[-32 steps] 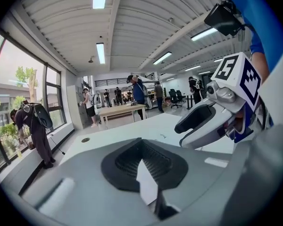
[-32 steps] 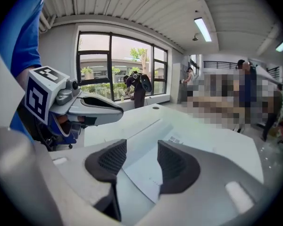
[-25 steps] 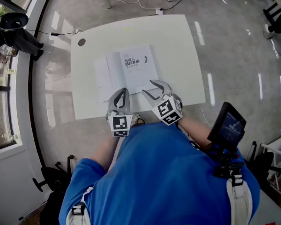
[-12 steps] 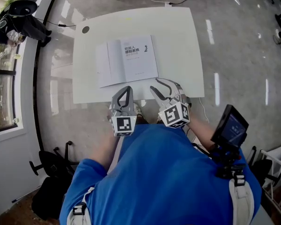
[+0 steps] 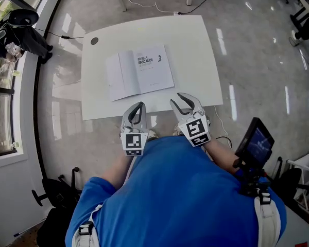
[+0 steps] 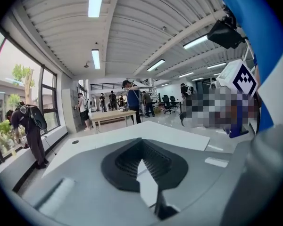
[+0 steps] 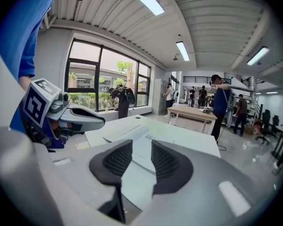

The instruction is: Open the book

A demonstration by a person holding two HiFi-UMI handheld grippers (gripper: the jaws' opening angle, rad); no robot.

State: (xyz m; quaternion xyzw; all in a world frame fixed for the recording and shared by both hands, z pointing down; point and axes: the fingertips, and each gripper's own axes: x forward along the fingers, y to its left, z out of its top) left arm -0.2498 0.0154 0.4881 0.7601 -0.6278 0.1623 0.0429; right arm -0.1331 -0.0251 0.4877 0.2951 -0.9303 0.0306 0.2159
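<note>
Book (image 5: pixel 144 71) lies spread open on our white desk (image 5: pixel 195 40), the largest thing before us, its pages flat and facing up. That is how the task wants it, though what put it so we cannot tell. Our left tongs (image 5: pixel 135 108) hover by the desk's near edge, tips pressed together on nothing. Our right tongs (image 5: pixel 184 102) hover alongside, parted and empty. Neither touches the book, so we judge the pages lie flat on their own.
</note>
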